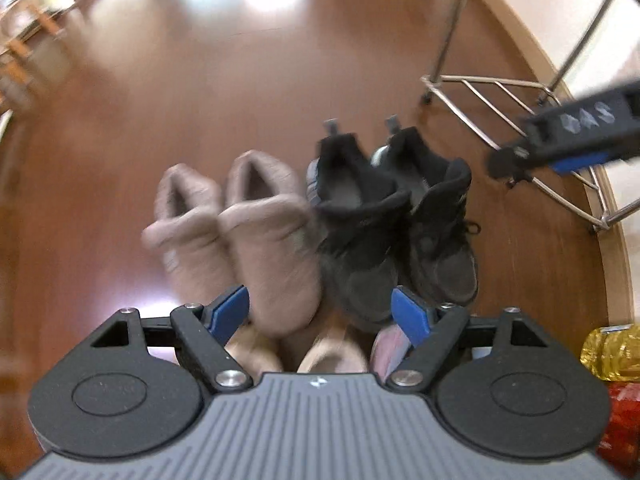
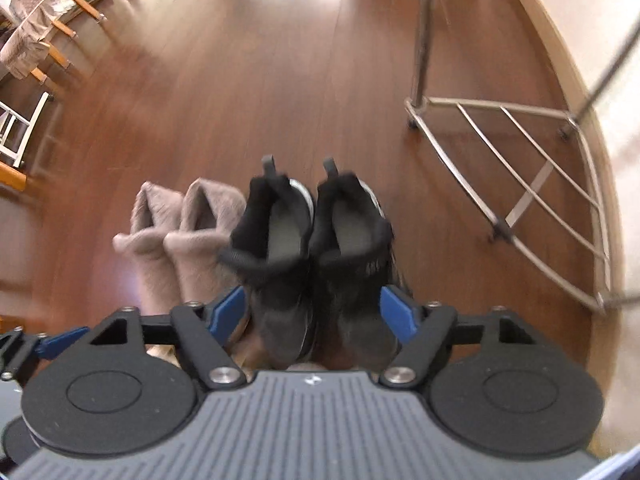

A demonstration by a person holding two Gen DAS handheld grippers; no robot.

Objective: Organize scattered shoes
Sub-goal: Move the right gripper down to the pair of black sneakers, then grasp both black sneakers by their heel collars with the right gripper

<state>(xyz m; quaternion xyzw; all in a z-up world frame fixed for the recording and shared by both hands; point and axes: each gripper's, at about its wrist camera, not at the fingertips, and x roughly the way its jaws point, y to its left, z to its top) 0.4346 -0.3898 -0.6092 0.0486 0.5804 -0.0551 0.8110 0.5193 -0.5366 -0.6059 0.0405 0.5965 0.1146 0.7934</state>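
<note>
Two taupe fuzzy slippers [image 1: 240, 224] and two black sneakers [image 1: 396, 220] stand side by side in a row on the wooden floor [image 1: 160, 92], heels away from me. My left gripper [image 1: 320, 312] is open and empty, above the toes of the inner slipper and the inner sneaker. My right gripper [image 2: 312, 312] is open and empty above the toes of the black sneakers [image 2: 312, 240], with the slippers [image 2: 180, 236] to its left. The right gripper also shows at the right edge of the left wrist view [image 1: 560, 140]. More beige slippers [image 1: 332, 356] lie under the left gripper.
A metal rack [image 2: 520, 184] stands on the floor to the right by the wall; it also shows in the left wrist view [image 1: 520, 120]. Yellow and red packages [image 1: 616, 380] lie at the right edge. Wooden chairs [image 2: 48, 32] stand far left.
</note>
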